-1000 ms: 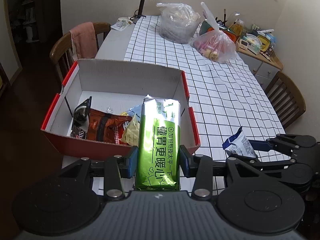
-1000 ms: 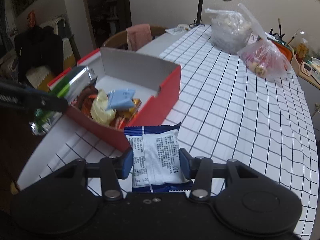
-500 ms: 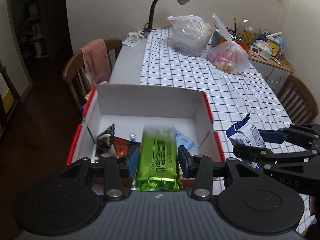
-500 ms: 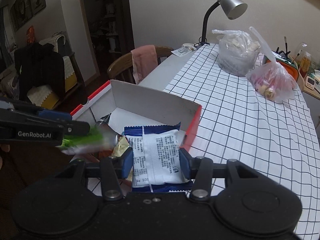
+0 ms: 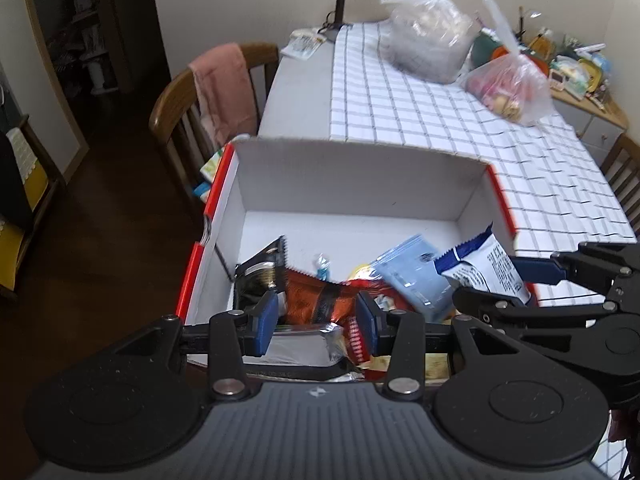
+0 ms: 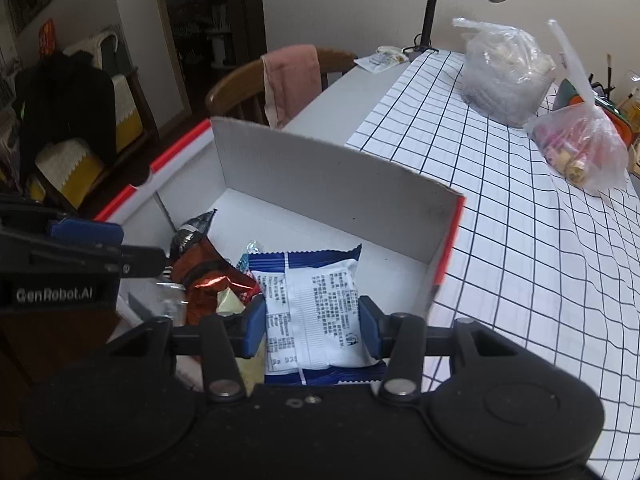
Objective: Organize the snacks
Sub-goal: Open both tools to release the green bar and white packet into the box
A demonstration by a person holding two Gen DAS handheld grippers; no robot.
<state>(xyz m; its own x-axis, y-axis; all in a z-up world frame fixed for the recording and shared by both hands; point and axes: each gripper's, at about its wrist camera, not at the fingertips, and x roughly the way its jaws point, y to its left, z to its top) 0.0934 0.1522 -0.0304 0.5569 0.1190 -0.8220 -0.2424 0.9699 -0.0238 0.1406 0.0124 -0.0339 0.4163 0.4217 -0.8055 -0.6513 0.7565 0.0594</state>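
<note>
Blue-and-white foil snack packet (image 6: 316, 312) sits pinched between the right gripper (image 6: 313, 326) jaws, over the red-and-white cardboard box (image 6: 332, 184); left gripper (image 5: 316, 322) jaws spread, empty.

Left gripper (image 5: 316, 320) is now standing open with nothing between its pads; the green packet it was clamping 0.5 s ago is gone from its grip. Both grippers are now sitting over the red box (image 5: 360, 184) instead of short of it. Right gripper (image 6: 313, 330) is carrying the blue-white packet (image 6: 316, 312) above the box's snack pile.
</note>
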